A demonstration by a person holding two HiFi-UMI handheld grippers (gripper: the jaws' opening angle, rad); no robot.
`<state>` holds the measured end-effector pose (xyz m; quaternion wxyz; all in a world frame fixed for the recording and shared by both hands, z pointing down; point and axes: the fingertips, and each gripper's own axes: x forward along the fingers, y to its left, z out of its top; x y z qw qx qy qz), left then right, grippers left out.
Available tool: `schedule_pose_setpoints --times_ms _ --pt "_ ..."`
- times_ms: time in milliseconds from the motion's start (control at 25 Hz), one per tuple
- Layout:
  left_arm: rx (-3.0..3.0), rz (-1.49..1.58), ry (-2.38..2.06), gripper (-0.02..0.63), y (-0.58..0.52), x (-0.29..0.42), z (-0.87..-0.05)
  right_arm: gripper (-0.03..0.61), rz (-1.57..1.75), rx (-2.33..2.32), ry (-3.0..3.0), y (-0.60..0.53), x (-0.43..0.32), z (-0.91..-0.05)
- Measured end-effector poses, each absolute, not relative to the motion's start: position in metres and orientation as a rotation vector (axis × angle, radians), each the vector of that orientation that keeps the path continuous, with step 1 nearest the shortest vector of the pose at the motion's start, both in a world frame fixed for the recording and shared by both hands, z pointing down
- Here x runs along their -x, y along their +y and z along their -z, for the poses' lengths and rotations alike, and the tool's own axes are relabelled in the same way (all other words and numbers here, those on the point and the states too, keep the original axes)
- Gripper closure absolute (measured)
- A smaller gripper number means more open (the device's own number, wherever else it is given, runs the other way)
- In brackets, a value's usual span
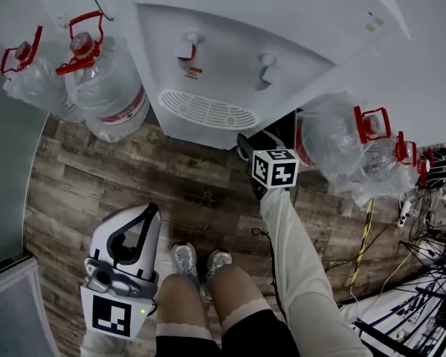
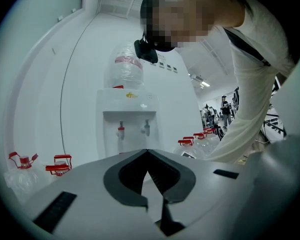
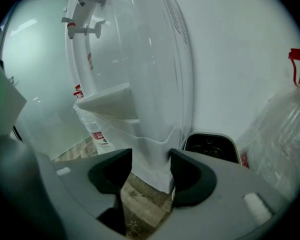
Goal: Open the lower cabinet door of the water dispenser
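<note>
The white water dispenser (image 1: 238,43) stands against the wall, seen from above with its two taps and drip grille. My right gripper (image 1: 247,144) reaches low at the dispenser's right front corner. In the right gripper view its jaws (image 3: 151,166) are closed on the bottom corner edge of the white lower cabinet door (image 3: 155,109). A dark opening with a pale rim (image 3: 210,146) shows just right of that edge. My left gripper (image 1: 152,213) hangs back over the floor, away from the dispenser (image 2: 130,119), its tips (image 2: 148,152) together and empty.
Large clear water bottles with red handles lie on the wood floor left (image 1: 108,88) and right (image 1: 327,136) of the dispenser; one bottle (image 3: 285,129) is close to my right gripper. Cables and stands (image 1: 431,222) crowd the right. The person's shoes (image 1: 197,262) are below.
</note>
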<state>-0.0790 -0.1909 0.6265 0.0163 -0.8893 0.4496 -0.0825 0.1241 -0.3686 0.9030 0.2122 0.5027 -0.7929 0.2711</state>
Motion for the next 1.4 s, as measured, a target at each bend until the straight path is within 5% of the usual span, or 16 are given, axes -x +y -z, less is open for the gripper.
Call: schedule_pose_setpoints --times_ms 320,840,1400 --pt "2.767 0.261 1.397 0.611 -0.194 0.077 -0.624 0.347 -0.809 -1.449 -2.190 -0.365 -0.126 -0.900" --pt "2.794 0.285 1.381 0.611 -0.190 0.069 -0.609 0.471 -0.812 -1.370 -2.172 -0.299 -0.114 -0.902" --pt "2.808 0.288 1.421 0.611 -0.170 0.079 -0.591 0.488 -0.832 -1.152 -2.199 -0.227 -0.063 -0.899"
